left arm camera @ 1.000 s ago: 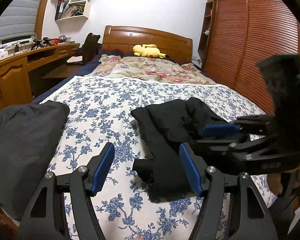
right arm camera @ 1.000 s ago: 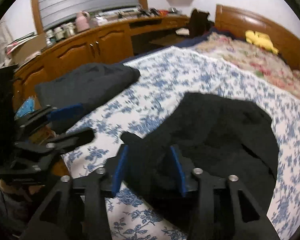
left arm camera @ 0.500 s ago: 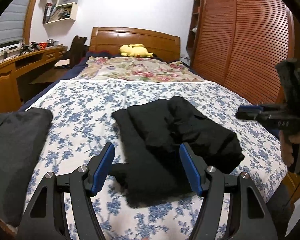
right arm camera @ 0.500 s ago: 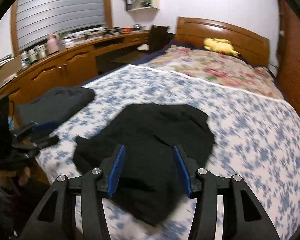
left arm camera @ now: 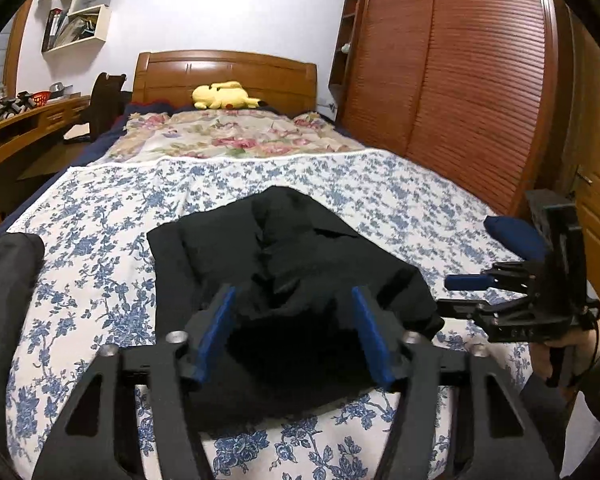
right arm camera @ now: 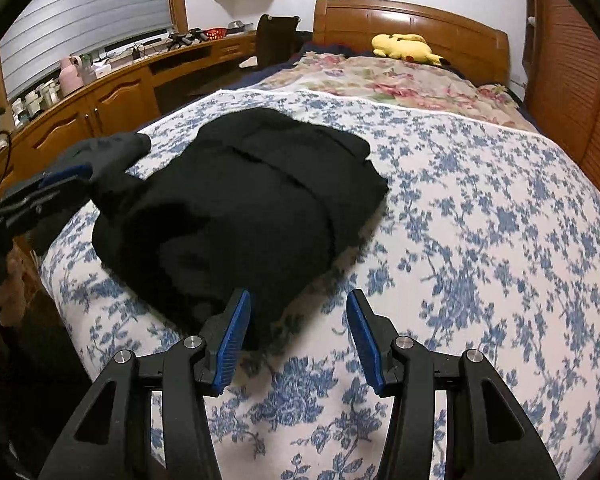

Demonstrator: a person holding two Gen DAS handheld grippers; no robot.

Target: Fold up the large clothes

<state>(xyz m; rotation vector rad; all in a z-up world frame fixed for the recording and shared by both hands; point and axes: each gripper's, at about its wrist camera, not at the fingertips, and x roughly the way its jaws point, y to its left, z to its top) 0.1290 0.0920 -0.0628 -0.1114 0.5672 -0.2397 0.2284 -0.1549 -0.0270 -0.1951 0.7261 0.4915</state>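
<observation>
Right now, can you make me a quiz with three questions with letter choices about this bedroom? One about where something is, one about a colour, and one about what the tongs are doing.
1. Where is the yellow plush toy?
A. by the wooden headboard
B. on the desk
C. on the black garment

2. What colour are the flowers on the near bedspread?
A. red
B. blue
C. green

3. What are the right tongs doing?
A. squeezing the black garment
B. clamped fully shut
C. open, holding nothing

Answers:
1 A: the toy lies at the head of the bed.
2 B: blue flowers on white.
3 C: only bedspread shows between the pads; the garment lies beside them.
</observation>
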